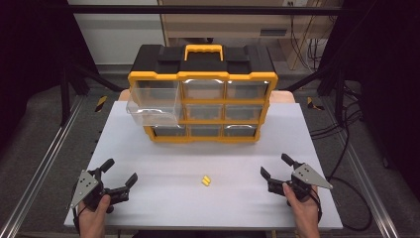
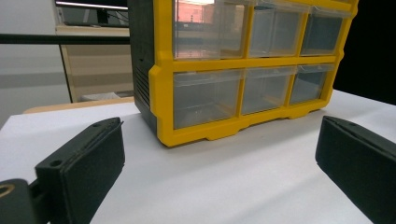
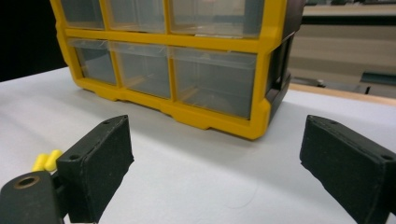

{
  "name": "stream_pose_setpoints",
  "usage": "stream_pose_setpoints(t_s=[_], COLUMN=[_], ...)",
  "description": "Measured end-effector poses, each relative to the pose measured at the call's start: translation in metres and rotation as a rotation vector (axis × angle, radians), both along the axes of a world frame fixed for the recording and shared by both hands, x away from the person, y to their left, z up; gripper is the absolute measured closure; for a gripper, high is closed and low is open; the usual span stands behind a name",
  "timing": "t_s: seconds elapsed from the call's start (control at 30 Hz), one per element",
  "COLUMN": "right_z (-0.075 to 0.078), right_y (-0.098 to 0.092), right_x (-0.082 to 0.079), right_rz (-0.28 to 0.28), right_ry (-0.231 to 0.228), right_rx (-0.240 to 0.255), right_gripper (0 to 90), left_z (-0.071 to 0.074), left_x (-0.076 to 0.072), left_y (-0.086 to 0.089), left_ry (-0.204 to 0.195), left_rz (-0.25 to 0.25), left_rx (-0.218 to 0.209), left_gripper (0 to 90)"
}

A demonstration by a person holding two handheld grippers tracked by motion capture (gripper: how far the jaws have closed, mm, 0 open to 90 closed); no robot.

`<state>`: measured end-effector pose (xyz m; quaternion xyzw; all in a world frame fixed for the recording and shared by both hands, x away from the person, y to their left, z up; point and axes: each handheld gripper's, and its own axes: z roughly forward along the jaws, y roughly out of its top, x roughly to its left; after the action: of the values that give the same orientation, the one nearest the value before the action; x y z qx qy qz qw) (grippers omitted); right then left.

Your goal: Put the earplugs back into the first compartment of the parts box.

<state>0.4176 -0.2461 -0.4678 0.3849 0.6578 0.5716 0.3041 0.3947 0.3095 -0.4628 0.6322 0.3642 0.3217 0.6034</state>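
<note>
On the white table (image 1: 163, 193) the drawer organizer (image 1: 203, 94) has one empty drawer (image 1: 152, 106) pulled out; both hand-held grippers, left (image 1: 118, 174) and right (image 1: 275, 166), gape

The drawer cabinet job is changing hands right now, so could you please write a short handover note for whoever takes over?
Left gripper: open, holding nothing, resting low at the near left of the white table.
Right gripper: open, holding nothing, at the near right.
Things: the yellow and black drawer cabinet stands at the far side; its top-left drawer is pulled out and looks empty. The small yellow pieces lie on the table between the grippers, apart from both.
Done: drawer opened.
Left, probably: pick up the yellow pieces, drop them in the open drawer, push it shut.
</note>
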Motion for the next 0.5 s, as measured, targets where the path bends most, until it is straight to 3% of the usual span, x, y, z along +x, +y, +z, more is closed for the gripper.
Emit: stream_pose_setpoints(t_s=[0.07,0.3,0.5], right_z=[-0.001,0.002,0.004], right_y=[0.001,0.007,0.027], right_x=[0.002,0.0,0.002], right_rz=[0.013,0.007,-0.022], right_ry=[0.031,0.075,0.137], right_rx=[0.01,-0.006,-0.078], right_gripper=[7.9,5.6,8.5], left_z=[-0.001,-0.002,-0.002], left_x=[0.002,0.005,0.005], left_y=[-0.001,-0.007,-0.007], left_ry=[0.005,0.012,0.017], left_rz=[0.0,-0.005,0.004], left_rx=[0.0,0.01,0.0], left_gripper=[0.9,0.9,0.9])
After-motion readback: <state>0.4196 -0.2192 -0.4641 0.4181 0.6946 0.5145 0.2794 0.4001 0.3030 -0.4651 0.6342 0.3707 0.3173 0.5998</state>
